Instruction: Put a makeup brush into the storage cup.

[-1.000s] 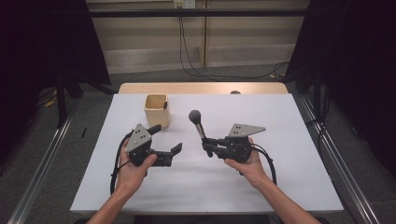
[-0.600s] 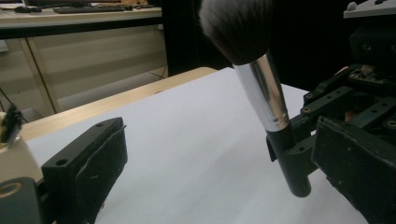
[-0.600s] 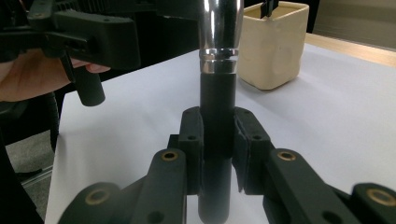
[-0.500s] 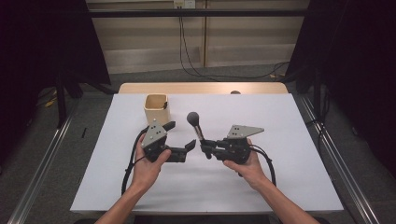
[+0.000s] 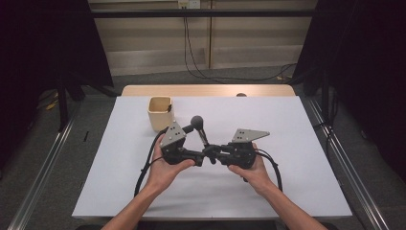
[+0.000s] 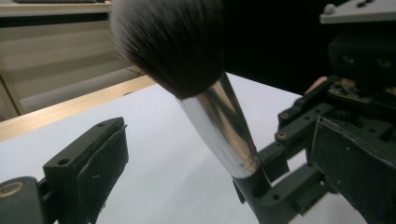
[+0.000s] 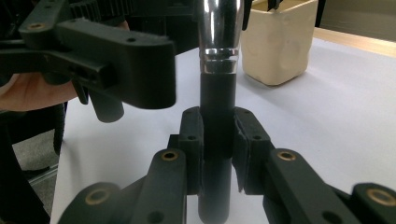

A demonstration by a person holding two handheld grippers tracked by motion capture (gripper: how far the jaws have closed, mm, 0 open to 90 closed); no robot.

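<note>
White table, grey floor, beige wall panels, dark curtains.

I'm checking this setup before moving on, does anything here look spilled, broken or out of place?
Nothing stands out. The makeup brush is held upright and intact by its handle in the right gripper, the left gripper open beside it. The cream cup stands upright on the table, with no spill.

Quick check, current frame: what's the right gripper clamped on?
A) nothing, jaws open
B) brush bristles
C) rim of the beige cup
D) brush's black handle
D: in the right gripper view the right gripper has both jaws pressed against the black handle of the makeup brush, below its silver ferrule; the beige cup stands apart behind.
</note>
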